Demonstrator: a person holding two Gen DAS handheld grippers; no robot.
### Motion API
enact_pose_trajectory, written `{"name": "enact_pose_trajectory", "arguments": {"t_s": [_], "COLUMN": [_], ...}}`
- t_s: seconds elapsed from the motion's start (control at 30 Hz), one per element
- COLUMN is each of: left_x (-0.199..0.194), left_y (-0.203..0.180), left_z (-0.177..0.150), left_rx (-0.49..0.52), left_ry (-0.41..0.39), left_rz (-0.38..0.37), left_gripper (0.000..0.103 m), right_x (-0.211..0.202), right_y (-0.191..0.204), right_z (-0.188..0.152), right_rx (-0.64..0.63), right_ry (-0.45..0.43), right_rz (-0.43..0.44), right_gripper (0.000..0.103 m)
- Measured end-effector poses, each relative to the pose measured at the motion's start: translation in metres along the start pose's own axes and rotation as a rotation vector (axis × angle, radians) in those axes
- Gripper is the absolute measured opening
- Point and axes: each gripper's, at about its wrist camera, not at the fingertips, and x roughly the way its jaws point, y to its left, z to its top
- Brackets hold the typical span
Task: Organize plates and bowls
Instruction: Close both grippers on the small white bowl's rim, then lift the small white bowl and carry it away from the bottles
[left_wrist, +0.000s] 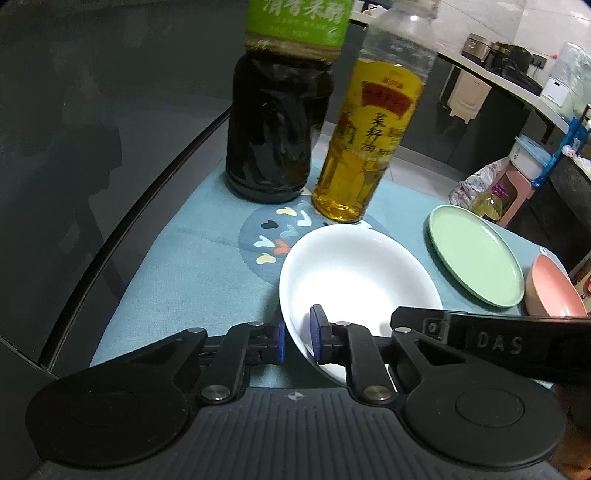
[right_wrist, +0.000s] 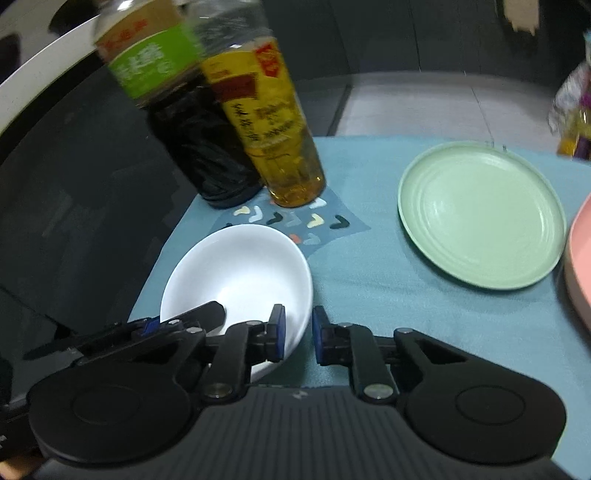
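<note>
A white bowl (left_wrist: 354, 280) (right_wrist: 240, 273) sits on the blue mat. My left gripper (left_wrist: 297, 341) straddles its near-left rim, one pad outside and one inside, with a gap still showing. My right gripper (right_wrist: 298, 336) straddles the bowl's near-right rim the same way. The right gripper's arm shows in the left wrist view (left_wrist: 480, 336), and the left gripper shows in the right wrist view (right_wrist: 147, 328). A green plate (left_wrist: 476, 254) (right_wrist: 480, 214) lies to the right. A pink bowl (left_wrist: 554, 291) (right_wrist: 580, 266) stands right of the plate.
A dark bottle with a green label (left_wrist: 277, 129) (right_wrist: 192, 140) and a yellow oil bottle (left_wrist: 365, 147) (right_wrist: 273, 125) stand just behind the white bowl. The blue mat (left_wrist: 192, 266) (right_wrist: 424, 321) ends at a dark table edge on the left. A kitchen counter with appliances is far right.
</note>
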Motion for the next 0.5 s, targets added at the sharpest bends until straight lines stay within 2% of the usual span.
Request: {"name": "enact_pose_trajectory", "arguments": {"t_s": [0.2, 0.5], "left_x": [-0.018, -0.066], "left_y": [-0.008, -0.025], "left_z": [-0.004, -0.018], "left_rx": [0.016, 0.039], "left_ry": [-0.012, -0.054], "left_rz": [-0.010, -0.059], "left_gripper": [0.012, 0.013], "right_x": [-0.017, -0.071], "right_y": [0.003, 0.009], "right_z": [-0.007, -0.029], "right_rx": [-0.026, -0.039], "right_ry": [-0.014, -0.087], "right_rz": [-0.020, -0.039], "right_gripper": [0.000, 0.000]}}
